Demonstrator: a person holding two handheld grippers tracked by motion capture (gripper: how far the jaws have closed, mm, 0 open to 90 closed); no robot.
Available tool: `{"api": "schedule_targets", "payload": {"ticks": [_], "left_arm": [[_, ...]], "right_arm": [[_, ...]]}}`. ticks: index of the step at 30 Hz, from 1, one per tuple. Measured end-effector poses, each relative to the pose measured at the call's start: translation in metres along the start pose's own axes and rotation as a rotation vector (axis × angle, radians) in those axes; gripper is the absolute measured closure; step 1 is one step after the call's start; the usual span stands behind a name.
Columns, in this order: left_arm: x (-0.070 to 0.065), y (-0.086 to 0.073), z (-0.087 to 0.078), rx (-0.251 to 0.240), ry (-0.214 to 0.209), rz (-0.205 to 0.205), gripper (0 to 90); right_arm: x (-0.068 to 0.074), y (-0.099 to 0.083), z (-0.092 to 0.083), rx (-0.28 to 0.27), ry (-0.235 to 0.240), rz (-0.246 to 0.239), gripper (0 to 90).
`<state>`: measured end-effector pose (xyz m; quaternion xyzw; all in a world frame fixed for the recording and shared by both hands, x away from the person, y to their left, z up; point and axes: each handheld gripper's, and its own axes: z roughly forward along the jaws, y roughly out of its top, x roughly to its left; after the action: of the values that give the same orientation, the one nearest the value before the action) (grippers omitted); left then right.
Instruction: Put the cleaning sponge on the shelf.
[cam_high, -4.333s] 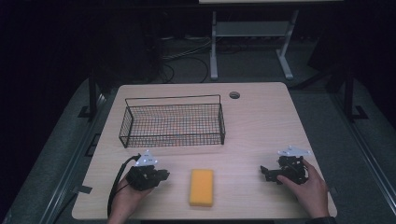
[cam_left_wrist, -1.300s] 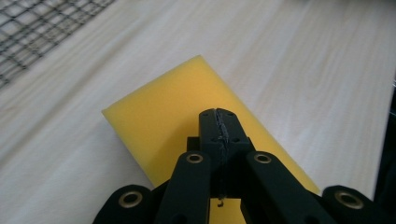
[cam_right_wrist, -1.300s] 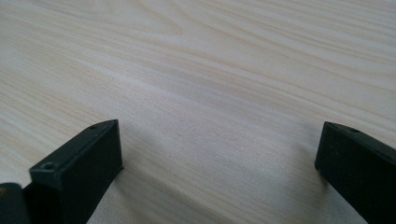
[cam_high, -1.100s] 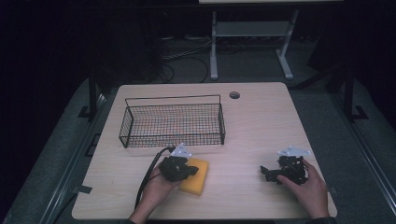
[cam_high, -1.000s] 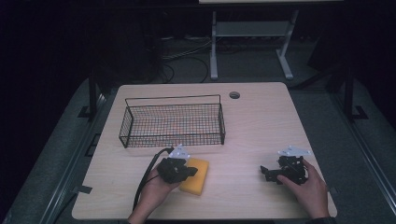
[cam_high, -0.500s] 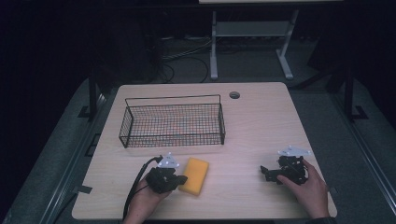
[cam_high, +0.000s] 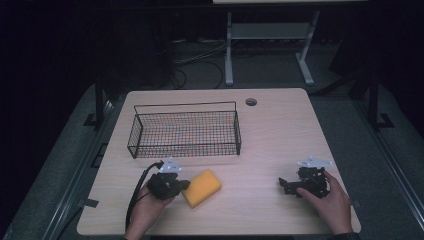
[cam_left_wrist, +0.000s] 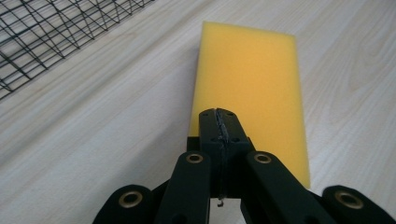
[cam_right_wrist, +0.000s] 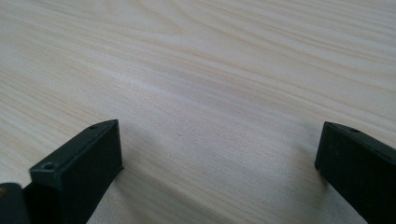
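A flat yellow rectangular foam sponge (cam_high: 202, 187) lies on the pale wood-grain counter (cam_high: 270, 130), near its front edge and left of centre, turned at a slant. Just behind it stands an empty black wire basket (cam_high: 185, 131), close to the sponge but not touching it.

The left gripper (cam_high: 172, 184) sits at the sponge's left end, held low over the counter in the person's left hand (cam_high: 145, 212), with its cable looping back toward the front edge. In the left gripper view its two black fingers (cam_left_wrist: 219, 128) are pressed together, tips meeting with nothing between them, resting at the near short edge of the sponge (cam_left_wrist: 247, 88); whether they touch the foam cannot be told for certain.

The step in hand looks like nudging or lining up on the sponge rather than gripping it. To lift it into the basket, the fingers would likely need to part, straddle the sponge's narrow width, and close on the foam.

Well apart, near the counter's front right, the right gripper (cam_high: 300, 184) rests under the person's right hand (cam_high: 332, 205), pointing left along the counter. In the right gripper view its fingers (cam_right_wrist: 84, 158) stand wide apart over bare wood, holding nothing.
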<state>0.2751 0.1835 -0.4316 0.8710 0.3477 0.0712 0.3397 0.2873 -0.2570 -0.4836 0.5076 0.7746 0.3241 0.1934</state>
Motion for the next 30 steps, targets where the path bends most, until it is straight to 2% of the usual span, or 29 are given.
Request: {"api": "schedule_targets", "payload": {"ticks": [7, 14, 15, 16, 18, 21, 25, 27, 28, 30], "left_arm": [[0.001, 0.002, -0.001, -0.006, -0.017, -0.005, 89.4], [0.000, 0.010, -0.004, 0.001, -0.030, 0.017, 73.7], [0.000, 0.011, -0.004, 0.002, -0.033, 0.013, 71.1], [0.000, 0.012, -0.004, 0.005, -0.042, 0.013, 64.6], [0.000, 0.014, -0.004, 0.016, -0.052, 0.016, 61.8], [-0.001, 0.018, -0.002, 0.037, -0.064, 0.022, 50.6], [-0.003, 0.024, 0.001, 0.070, -0.079, 0.042, 32.7], [-0.005, 0.027, 0.004, 0.096, -0.072, 0.059, 23.1], [-0.006, 0.029, 0.005, 0.105, -0.071, 0.062, 14.9], [-0.008, 0.034, 0.007, 0.136, -0.075, 0.072, 13.1]], "right_arm": [[0.000, 0.000, 0.000, 0.000, 0.000, 0.000, 0.0], [0.000, 0.000, 0.000, -0.001, 0.000, -0.002, 0.0], [0.000, 0.000, 0.000, 0.000, 0.000, -0.002, 0.0], [0.000, 0.000, 0.000, 0.000, 0.000, -0.002, 0.0], [0.000, 0.000, 0.000, -0.001, 0.000, -0.002, 0.0], [0.000, 0.000, 0.000, 0.000, 0.000, -0.002, 0.0], [0.000, 0.000, 0.000, 0.000, 0.000, -0.002, 0.0], [0.000, 0.000, 0.000, 0.000, 0.000, -0.002, 0.0], [0.000, 0.000, 0.000, 0.000, 0.000, -0.002, 0.0], [0.000, 0.000, 0.000, -0.001, 0.000, -0.002, 0.0]]}}
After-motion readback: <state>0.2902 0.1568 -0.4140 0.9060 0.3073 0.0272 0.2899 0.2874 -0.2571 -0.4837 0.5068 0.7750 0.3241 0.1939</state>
